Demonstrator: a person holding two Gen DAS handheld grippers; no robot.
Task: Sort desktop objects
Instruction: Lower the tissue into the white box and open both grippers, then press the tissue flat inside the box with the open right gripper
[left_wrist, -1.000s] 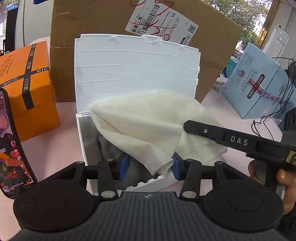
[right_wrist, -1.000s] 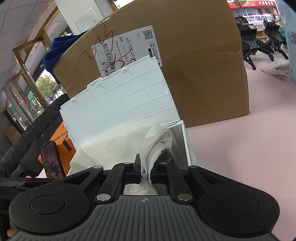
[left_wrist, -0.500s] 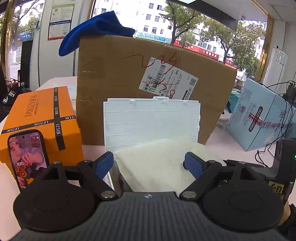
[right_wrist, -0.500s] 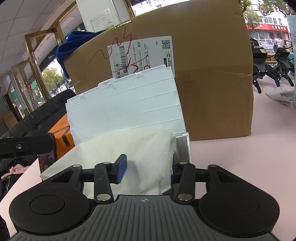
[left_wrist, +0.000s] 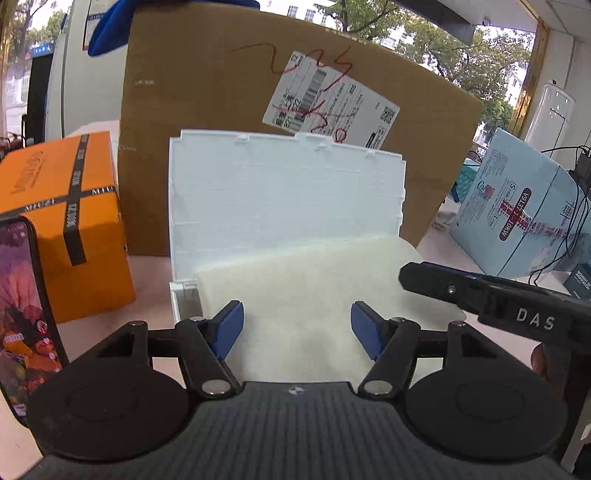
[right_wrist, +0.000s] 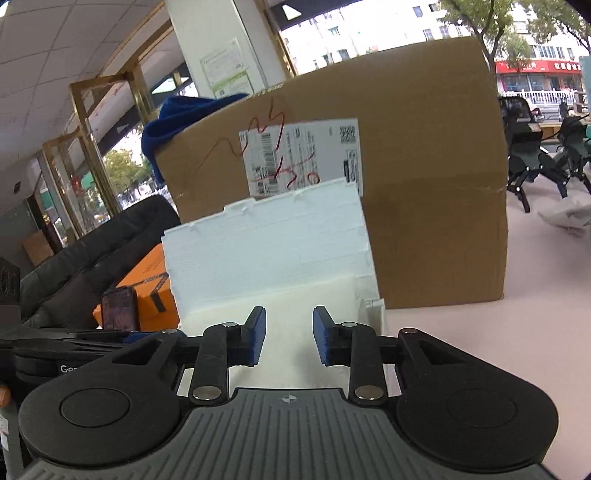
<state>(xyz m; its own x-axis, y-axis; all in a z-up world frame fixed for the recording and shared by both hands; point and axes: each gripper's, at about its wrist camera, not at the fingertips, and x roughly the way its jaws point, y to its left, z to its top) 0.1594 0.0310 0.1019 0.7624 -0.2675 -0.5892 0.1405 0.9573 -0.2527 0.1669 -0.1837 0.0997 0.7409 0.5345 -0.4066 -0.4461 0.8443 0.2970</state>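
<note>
So, both tongs are empty; our left gripper has its blue pads spread wide with nothing between them, and our right gripper is open too, a bit narrower, also gripping nothing; both sit just above the near part of the cream cloth.

That cloth lies spread over the white plastic box, covering nearly all of its opening; we only catch a sliver of the box's left wall and corner in the left view, and a bit of its right wall in the right view, so whatever is inside is hidden from us; the near edge of the cloth is cut off by our own gripper bodies in both views. The box lid stands upright behind it, against the big cardboard box with the scribbled shipping label.

Off to the left there's an orange box with a phone leaning in front, its screen lit but cut off by the frame edge; a blue cloth sits on top of the cardboard, only partly in view; a light blue carton is on the right, its print too warped to read properly.

In the left view the right tool's black arm marked DAS pokes in over the cloth's right edge; a bit of the hand holding it shows at the far right.
</note>
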